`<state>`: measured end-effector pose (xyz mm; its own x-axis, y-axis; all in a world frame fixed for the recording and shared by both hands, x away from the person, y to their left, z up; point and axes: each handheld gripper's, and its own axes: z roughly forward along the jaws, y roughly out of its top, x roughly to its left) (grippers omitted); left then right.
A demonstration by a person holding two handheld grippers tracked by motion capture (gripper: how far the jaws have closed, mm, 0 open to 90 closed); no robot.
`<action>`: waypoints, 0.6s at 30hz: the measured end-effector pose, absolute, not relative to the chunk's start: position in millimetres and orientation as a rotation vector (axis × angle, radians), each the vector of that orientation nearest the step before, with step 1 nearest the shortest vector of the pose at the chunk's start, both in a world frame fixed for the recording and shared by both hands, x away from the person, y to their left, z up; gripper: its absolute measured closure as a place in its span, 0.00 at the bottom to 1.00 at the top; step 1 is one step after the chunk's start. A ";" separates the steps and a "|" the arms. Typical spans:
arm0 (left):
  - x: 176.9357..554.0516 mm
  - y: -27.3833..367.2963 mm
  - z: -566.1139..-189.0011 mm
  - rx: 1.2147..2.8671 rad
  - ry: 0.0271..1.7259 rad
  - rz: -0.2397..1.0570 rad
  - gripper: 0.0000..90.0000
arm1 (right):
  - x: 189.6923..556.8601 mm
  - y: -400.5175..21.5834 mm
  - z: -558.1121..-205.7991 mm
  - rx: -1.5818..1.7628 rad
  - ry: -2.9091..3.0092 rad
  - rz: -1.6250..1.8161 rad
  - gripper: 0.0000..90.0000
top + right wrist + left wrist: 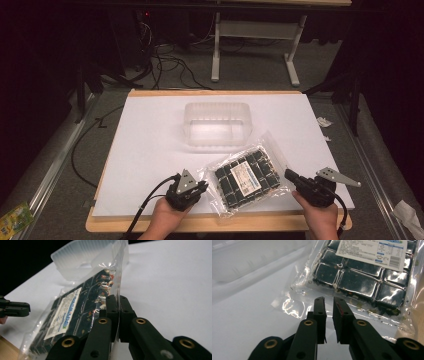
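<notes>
**Packet pinched at table's edge**

The right gripper (117, 298) clamps the clear edge film of a plastic packet of dark blocks (246, 178), lifting that side off the white table (150, 140). The left gripper (329, 300), jaws slightly parted and holding nothing, hovers at the packet's opposite edge. A translucent plastic tub (217, 123) sits just behind.

White board (150, 145) on a wooden tabletop (215, 222). Clear plastic tub (217, 124) stands empty toward the far middle of the board. Grey carpet beyond, black cables (170, 62) snaking across it. White table frame (255, 35) at back. Paper scraps (324, 121) right of the board; green packet (12, 217) on floor, near left.
</notes>
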<state>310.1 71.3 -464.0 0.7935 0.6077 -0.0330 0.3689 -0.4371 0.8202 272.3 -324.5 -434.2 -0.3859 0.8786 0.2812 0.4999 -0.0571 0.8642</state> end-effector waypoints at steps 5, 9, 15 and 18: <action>312.8 79.1 -457.9 2.014 0.763 0.340 0.79 | 276.1 -318.1 -416.5 1.401 1.853 1.463 1.00; 312.8 84.0 -455.5 1.982 0.790 0.342 0.72 | 279.3 -308.5 -398.8 1.300 1.862 1.480 1.00; 315.0 99.2 -448.0 1.912 0.829 0.352 0.66 | 285.0 -290.9 -376.4 1.189 1.860 1.548 1.00; 315.3 105.9 -445.6 1.882 0.844 0.352 0.66 | 288.7 -281.9 -366.3 1.135 1.862 1.570 1.00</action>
<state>315.3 105.9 -445.6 0.7137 0.6895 -0.1231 0.3980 -0.2547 0.8813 288.7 -281.9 -366.3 -0.5596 0.8123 0.1643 0.2991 0.0131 0.9541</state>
